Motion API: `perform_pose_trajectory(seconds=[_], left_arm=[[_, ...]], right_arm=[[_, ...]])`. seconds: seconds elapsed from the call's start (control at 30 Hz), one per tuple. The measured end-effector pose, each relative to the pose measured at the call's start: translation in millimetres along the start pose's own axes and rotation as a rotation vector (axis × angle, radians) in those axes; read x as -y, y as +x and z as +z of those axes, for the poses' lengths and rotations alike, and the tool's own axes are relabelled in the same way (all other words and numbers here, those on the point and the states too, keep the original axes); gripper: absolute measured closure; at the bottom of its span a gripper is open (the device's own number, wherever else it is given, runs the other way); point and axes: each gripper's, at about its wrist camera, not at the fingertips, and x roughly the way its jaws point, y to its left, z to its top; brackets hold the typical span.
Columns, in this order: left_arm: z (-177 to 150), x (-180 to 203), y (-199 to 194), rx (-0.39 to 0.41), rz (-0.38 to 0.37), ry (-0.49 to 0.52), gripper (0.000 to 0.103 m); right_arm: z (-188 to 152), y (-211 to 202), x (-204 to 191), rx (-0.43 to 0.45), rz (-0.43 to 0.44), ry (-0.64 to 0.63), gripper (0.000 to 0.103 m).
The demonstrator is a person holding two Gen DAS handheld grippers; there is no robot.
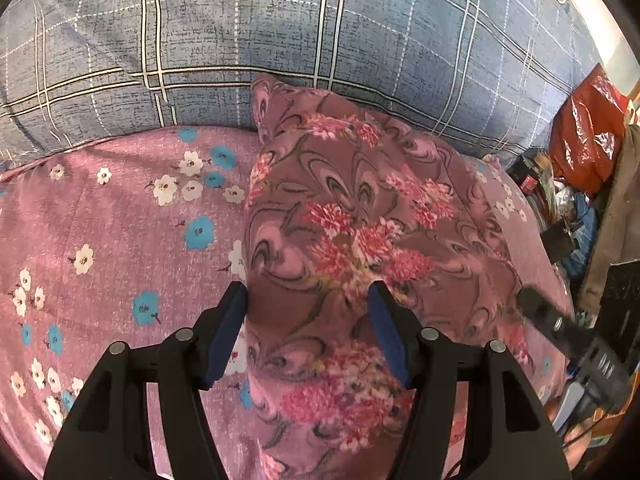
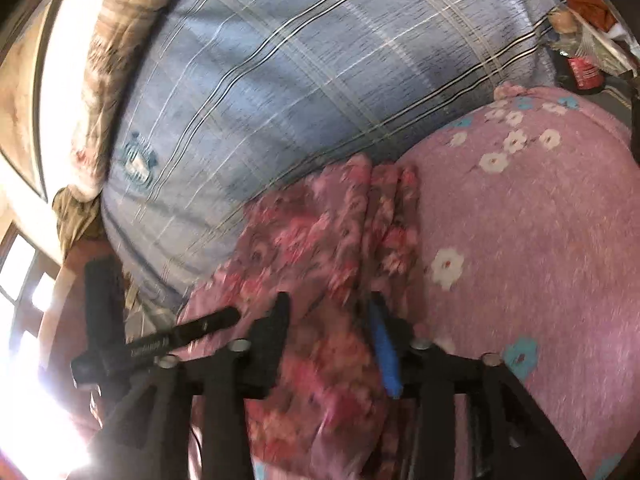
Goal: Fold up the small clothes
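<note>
while we hover over the bed:
left gripper [image 1: 307, 300]: wide, straddling floral garment [image 1: 360, 216]
right gripper [image 2: 330, 312]: wide, blurred

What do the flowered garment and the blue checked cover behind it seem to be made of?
Flowered garment: probably a soft fleece or flannel, matte; its print looks fuzzy and it lies in thick, rounded folds. Blue checked cover: likely woven cotton or a blend, matte, with a fine crosshatch texture; it looks padded underneath.

home bedroom | pink floral bedsheet [image 1: 100, 240] | blue plaid quilt [image 1: 280, 32] | bedside clutter, red plastic bag [image 1: 588, 136]
</note>
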Motion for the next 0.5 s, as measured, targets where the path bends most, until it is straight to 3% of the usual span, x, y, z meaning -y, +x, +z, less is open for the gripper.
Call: perform_pose_trajectory(seconds=[0.07,0.1,0.17,0.23,0.33,0.37,0.5], left_arm=[[-6,-2,-5,-0.016,-0.024,-0.017,0.042],[-11,-4,-8,-0.023,-0.044,-0.029,0.042],[-21,-13,-14,-0.037,-0.092,-0.054,0.042],[-35,-25,-14,-0.053,-0.144,-0.101,0.041],[-54,-32,2,-0.138,-0.157,-0.114,0.040],[-58,-35,1,-0.142,-0.173,-0.127,0.040],[-70,-45,-9,-0.124,-0.222,-0.165,0.040]], right_arm=[[-4,12,-13,-0.071,-0.048,-0.071,0.077],[-9,10,-27,-0.074,-0.104,-0.182,0.092],[-13,-7,-42,-0.016,-0.091,-0.257,0.094],[-16,-27,-41,0.045,-0.038,-0.225,0.094],[-26,-8,-18,-0.049,-0.179,-0.190,0.091],[-30,-6,-10,-0.072,-0.179,-0.146,0.090],[-36,-35,-8,0.004,-0.021,-0.058,0.074]])
